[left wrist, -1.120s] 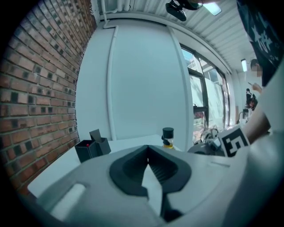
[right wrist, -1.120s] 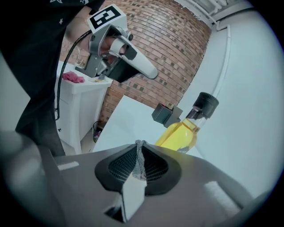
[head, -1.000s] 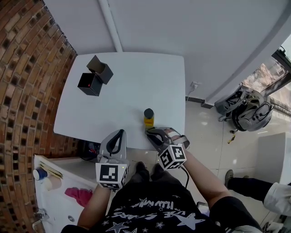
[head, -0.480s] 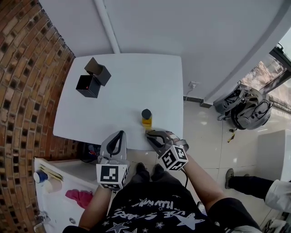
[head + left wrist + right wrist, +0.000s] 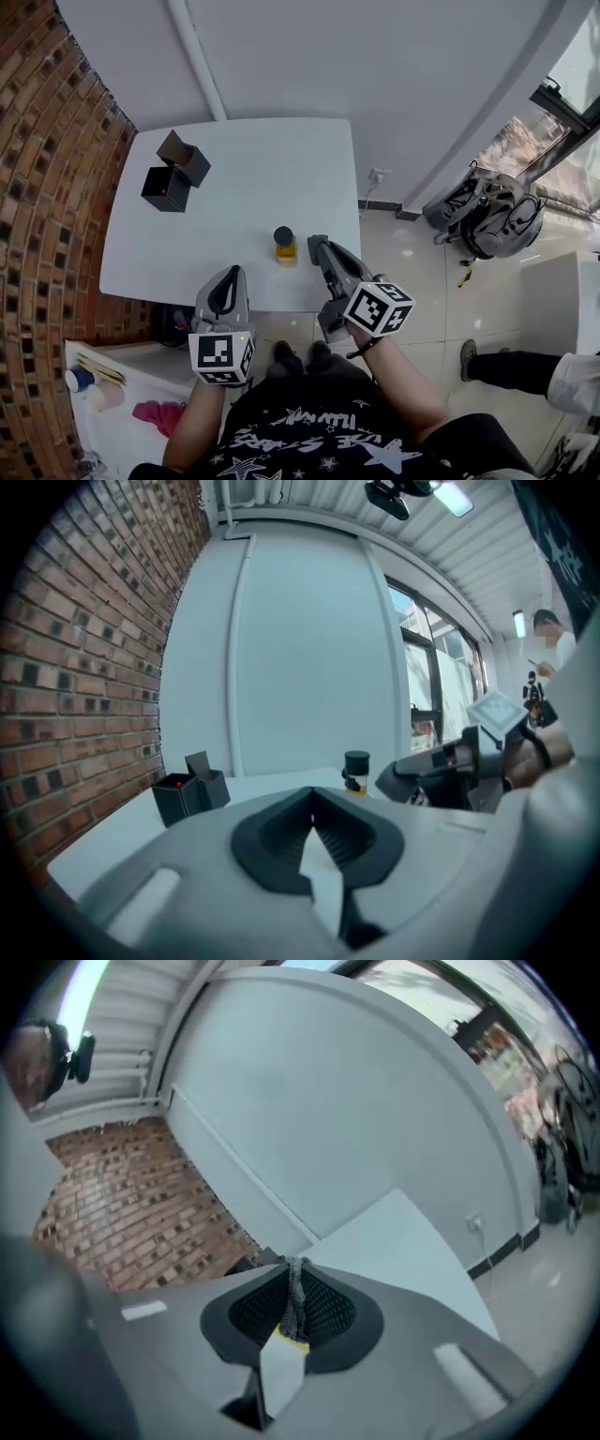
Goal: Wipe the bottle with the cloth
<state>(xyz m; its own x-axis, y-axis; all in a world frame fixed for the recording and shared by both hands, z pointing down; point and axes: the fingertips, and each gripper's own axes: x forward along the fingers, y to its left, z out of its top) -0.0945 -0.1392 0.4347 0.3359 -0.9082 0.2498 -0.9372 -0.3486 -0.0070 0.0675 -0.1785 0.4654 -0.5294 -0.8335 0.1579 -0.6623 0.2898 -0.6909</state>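
Observation:
A small bottle point(image 5: 283, 244) with a black cap and yellow liquid stands upright near the front edge of the white table point(image 5: 244, 178). My right gripper point(image 5: 317, 243) reaches in just right of the bottle, close to it. In the right gripper view its jaws point(image 5: 295, 1264) are shut on a thin grey cloth point(image 5: 295, 1299). My left gripper point(image 5: 228, 277) hangs at the table's front edge, left of the bottle, shut with nothing in it. The left gripper view shows the bottle point(image 5: 356, 769) ahead with the right gripper point(image 5: 417, 775) beside it.
Two black boxes point(image 5: 171, 174) stand at the table's far left corner, near a brick wall point(image 5: 47, 187). On the floor to the right lie a backpack point(image 5: 487, 214) and a person's leg point(image 5: 525, 375). A white shelf point(image 5: 103, 375) with a cup is at lower left.
My right gripper has moved forward from just in front of the bottle to its right side and risen a little. The head view has shifted. The left gripper has barely moved.

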